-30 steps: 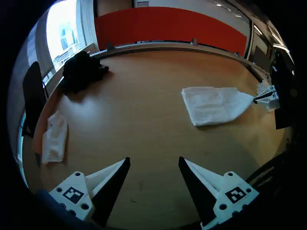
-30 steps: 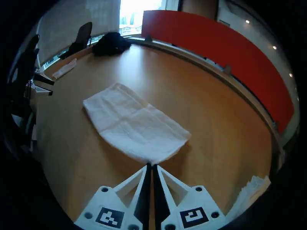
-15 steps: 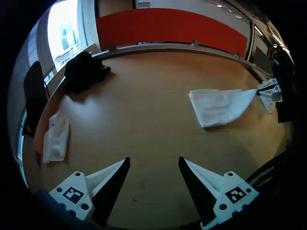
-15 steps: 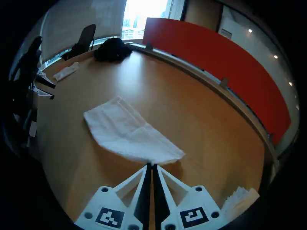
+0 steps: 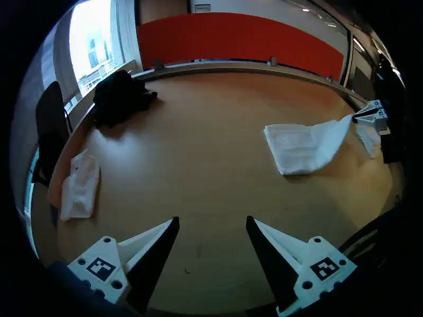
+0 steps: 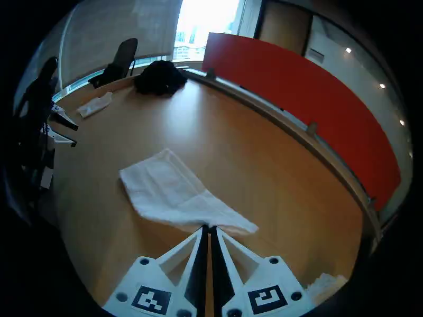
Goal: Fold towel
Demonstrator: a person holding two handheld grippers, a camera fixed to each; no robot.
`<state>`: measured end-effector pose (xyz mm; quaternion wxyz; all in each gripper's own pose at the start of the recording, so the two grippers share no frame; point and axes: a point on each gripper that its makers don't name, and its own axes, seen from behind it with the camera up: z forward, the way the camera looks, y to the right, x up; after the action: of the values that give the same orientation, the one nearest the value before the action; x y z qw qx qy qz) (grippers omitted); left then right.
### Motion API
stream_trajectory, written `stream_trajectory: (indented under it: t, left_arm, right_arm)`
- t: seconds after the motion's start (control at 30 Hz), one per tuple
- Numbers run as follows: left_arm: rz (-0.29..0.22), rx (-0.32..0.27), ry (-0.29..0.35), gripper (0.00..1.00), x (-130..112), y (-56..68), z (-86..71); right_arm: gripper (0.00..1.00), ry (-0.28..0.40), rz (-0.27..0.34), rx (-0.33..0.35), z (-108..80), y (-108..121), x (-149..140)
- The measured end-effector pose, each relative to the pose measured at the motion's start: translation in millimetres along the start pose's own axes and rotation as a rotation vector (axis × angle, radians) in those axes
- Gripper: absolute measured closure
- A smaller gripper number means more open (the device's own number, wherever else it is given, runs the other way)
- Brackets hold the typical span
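A white towel (image 6: 174, 195) lies partly folded on the wooden table (image 6: 238, 142); its near corner rises off the surface, pinched between the fingers of my right gripper (image 6: 208, 230), which is shut on it. In the left gripper view the same towel (image 5: 301, 145) sits at the right, its lifted corner running up to the right gripper (image 5: 360, 114). My left gripper (image 5: 212, 227) hovers open over bare table well short of the towel, nothing between its fingers. In the right gripper view the left gripper (image 6: 63, 131) shows far off at the left edge.
A dark bundle of cloth (image 5: 119, 95) lies at the far left of the table. A folded white cloth (image 5: 79, 185) rests near the left edge. More white cloth (image 5: 370, 138) lies beside the right gripper. A chair (image 5: 47, 121) and a red partition (image 5: 238, 39) stand beyond the table.
My right gripper has risen and pulled back, lifting the towel's pinched corner higher off the table. The left gripper has stayed open in about the same place.
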<state>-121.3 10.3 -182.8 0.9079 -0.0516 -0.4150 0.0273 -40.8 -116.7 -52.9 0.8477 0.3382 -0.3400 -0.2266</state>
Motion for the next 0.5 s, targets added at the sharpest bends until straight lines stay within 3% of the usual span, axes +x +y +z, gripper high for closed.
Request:
stream_trajectory:
  t: [0.5]
  left_arm:
    - [-0.052, 0.018, 0.015, 0.06, -5, -6.5, -12.3]
  right_arm:
    - [0.96, 0.061, -0.11, 0.119, 25.1, -39, 69]
